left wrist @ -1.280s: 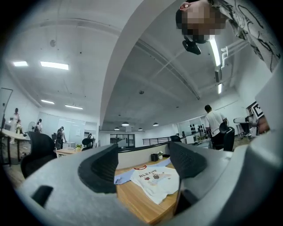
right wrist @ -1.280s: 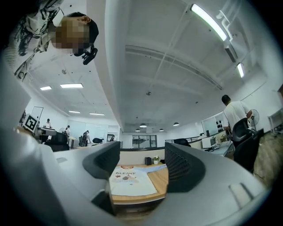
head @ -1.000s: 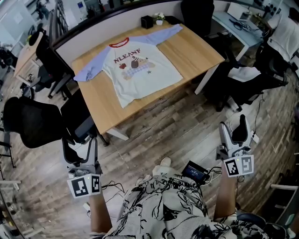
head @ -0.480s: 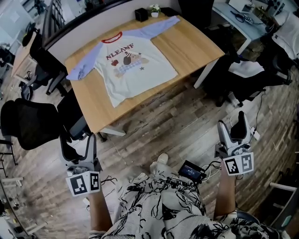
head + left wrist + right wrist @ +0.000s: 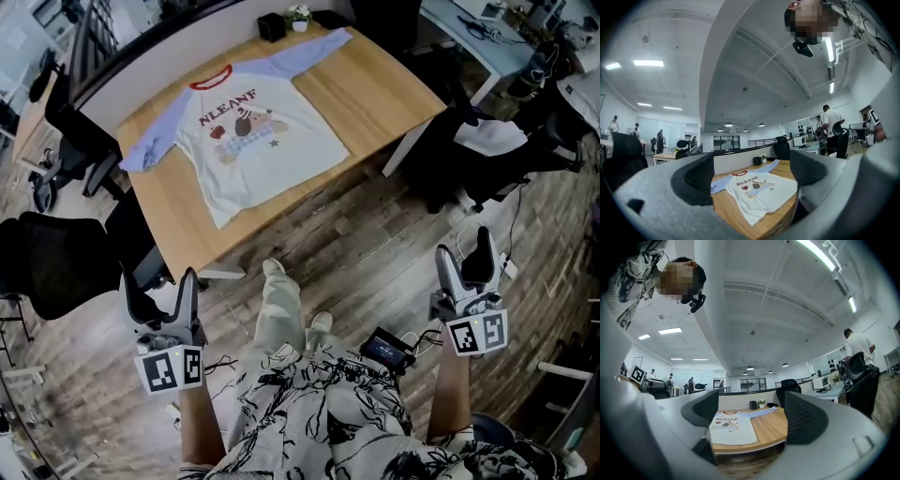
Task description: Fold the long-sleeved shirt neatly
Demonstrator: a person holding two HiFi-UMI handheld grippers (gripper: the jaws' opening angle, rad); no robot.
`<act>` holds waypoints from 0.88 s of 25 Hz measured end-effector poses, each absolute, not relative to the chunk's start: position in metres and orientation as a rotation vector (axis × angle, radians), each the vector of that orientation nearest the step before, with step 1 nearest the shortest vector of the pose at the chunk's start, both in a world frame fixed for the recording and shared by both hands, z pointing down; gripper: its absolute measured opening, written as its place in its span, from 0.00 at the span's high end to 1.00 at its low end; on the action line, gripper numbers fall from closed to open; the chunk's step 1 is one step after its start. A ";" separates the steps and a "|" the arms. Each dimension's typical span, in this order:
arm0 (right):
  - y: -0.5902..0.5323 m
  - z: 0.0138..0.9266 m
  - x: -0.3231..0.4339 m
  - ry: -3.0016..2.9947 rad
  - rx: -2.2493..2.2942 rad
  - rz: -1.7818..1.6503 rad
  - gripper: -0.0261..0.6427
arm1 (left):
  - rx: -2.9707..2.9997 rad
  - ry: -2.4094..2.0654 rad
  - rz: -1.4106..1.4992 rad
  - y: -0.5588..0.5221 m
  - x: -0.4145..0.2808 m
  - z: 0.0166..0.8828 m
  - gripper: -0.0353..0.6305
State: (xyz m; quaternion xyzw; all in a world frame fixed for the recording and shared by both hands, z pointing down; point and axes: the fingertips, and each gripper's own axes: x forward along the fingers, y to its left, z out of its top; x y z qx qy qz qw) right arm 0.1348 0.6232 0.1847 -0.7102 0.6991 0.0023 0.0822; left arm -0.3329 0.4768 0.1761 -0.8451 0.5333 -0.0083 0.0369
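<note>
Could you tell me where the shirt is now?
The long-sleeved shirt lies spread flat on the wooden table, upper left of the head view, near a potted plant.

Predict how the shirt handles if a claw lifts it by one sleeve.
Probably floppy: the shirt lies flat and limp, so it would drape and sag. Likely light, being thin cloth. On the smooth wooden table it may slide or bunch when pushed.
</note>
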 end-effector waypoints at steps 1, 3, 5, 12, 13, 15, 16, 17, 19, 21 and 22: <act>0.618 0.184 0.137 2.084 -2.132 0.014 0.31 | -2.602 1.630 -0.014 0.468 -0.329 0.177 0.21; 0.606 0.179 0.143 2.070 -2.152 0.034 0.31 | -2.615 1.609 0.009 0.448 -0.320 0.177 0.21; 0.591 0.172 0.149 2.052 -2.170 0.060 0.31 | -2.627 1.586 0.034 0.424 -0.311 0.176 0.21; 0.525 0.146 0.170 1.998 -2.224 0.125 0.32 | -2.646 1.507 0.094 0.327 -0.282 0.158 0.20; 0.515 0.143 0.172 1.996 -2.229 0.132 0.32 | -2.650 1.498 0.102 0.313 -0.278 0.156 0.20; 0.494 0.141 0.176 1.986 -2.239 0.133 0.32 | -2.664 1.485 0.112 0.289 -0.273 0.154 0.20; 0.485 0.141 0.177 1.979 -2.244 0.131 0.32 | -2.669 1.479 0.112 0.278 -0.270 0.154 0.20; 0.476 0.141 0.178 1.972 -2.249 0.133 0.32 | -2.674 1.474 0.113 0.267 -0.268 0.155 0.21; 0.457 0.140 0.179 1.962 -2.253 0.139 0.32 | -2.684 1.463 0.117 0.247 -0.265 0.156 0.21; 0.442 0.143 0.178 1.953 -2.261 0.126 0.32 | -2.697 1.450 0.101 0.231 -0.265 0.160 0.20; 0.436 0.147 0.178 1.948 -2.269 0.112 0.32 | -2.704 1.445 0.090 0.223 -0.265 0.162 0.20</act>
